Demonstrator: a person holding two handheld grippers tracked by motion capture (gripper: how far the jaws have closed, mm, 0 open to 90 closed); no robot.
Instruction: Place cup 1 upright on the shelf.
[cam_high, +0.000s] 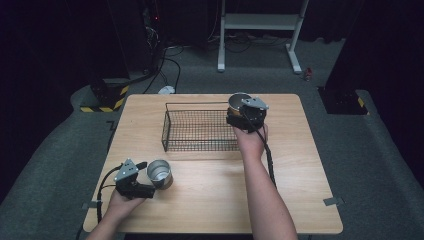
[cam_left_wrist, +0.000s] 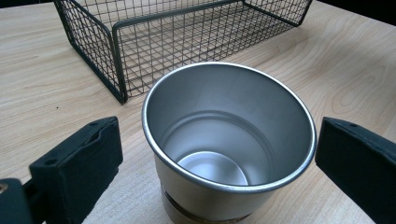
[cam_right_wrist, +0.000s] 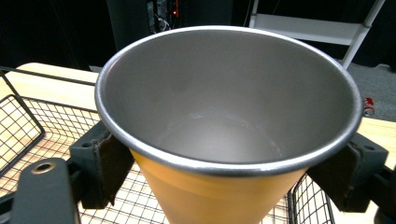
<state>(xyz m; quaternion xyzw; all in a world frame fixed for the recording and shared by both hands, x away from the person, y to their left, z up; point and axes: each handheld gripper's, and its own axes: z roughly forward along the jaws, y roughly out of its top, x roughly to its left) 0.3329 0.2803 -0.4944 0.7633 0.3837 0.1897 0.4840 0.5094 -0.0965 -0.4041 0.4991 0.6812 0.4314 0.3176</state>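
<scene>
Nearest, at the desk's (cam_high: 210, 200) near left, a silver cup (cam_high: 160, 174) stands upright between the wide-spread pads of the left tongs (cam_high: 150, 177); in the left gripper view its rim (cam_left_wrist: 229, 126) sits centred, neither pad touching. At the far right, the right tongs (cam_high: 239, 111) grip an orange cup (cam_right_wrist: 224, 196) below its rim, held upright over the right end of the wire basket (cam_high: 172, 131). To do this well, I judge the orange cup should be lowered straight down inside the basket wall before the grip loosens, then the left tongs should close squarely around the silver cup's body, not its lip.
</scene>
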